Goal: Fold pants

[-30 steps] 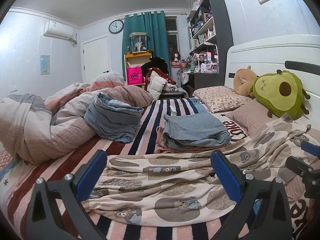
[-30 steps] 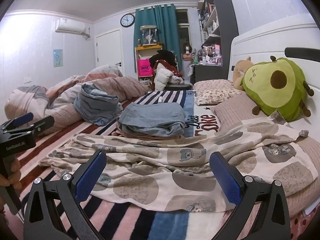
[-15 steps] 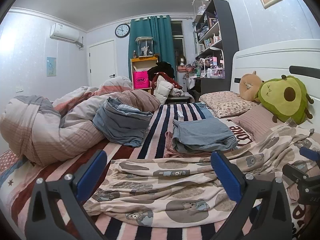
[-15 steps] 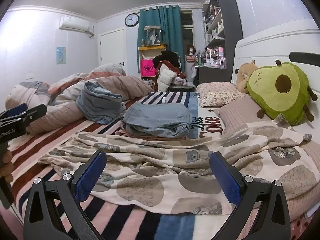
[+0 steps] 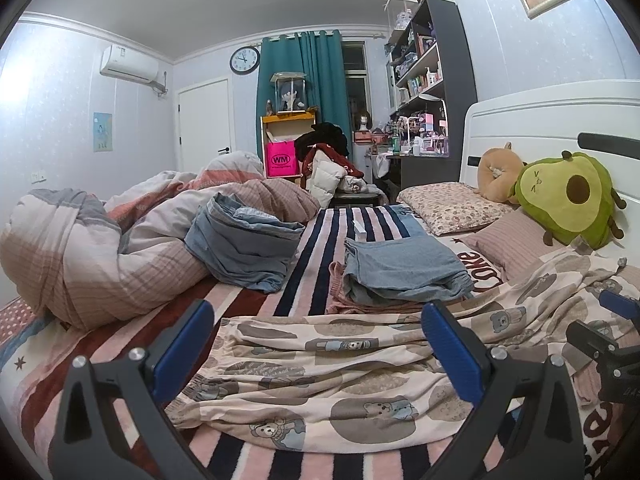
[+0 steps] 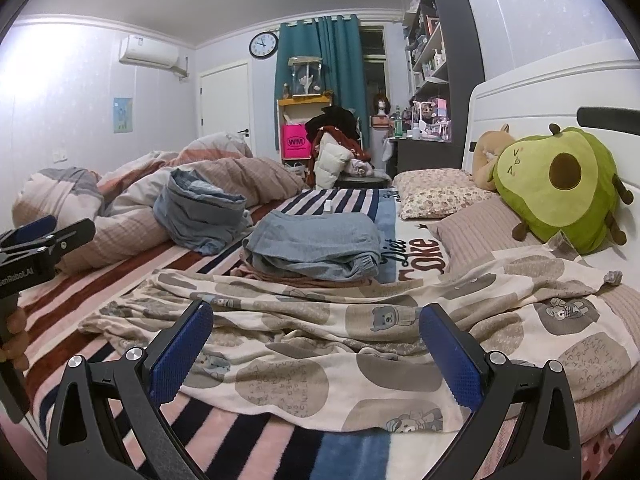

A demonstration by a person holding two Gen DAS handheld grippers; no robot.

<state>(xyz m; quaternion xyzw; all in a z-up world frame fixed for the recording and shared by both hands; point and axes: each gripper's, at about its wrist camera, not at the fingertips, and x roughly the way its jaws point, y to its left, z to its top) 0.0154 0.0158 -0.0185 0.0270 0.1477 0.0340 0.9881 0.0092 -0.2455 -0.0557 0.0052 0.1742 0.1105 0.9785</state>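
Left wrist: left gripper [image 5: 316,344] was spread wide, empty, above the pants [image 5: 320,372] (bear print, rumpled), which lay flat on the bed [image 5: 312,256] just ahead of the fingers. Right wrist: right gripper [image 6: 316,340] was likewise spread, pants [image 6: 360,344] directly below and ahead; folded stack [image 6: 316,248] beyond.

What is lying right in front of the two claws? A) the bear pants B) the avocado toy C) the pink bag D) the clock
A: the bear pants are spread on the bed just ahead of both open claws, right and left.
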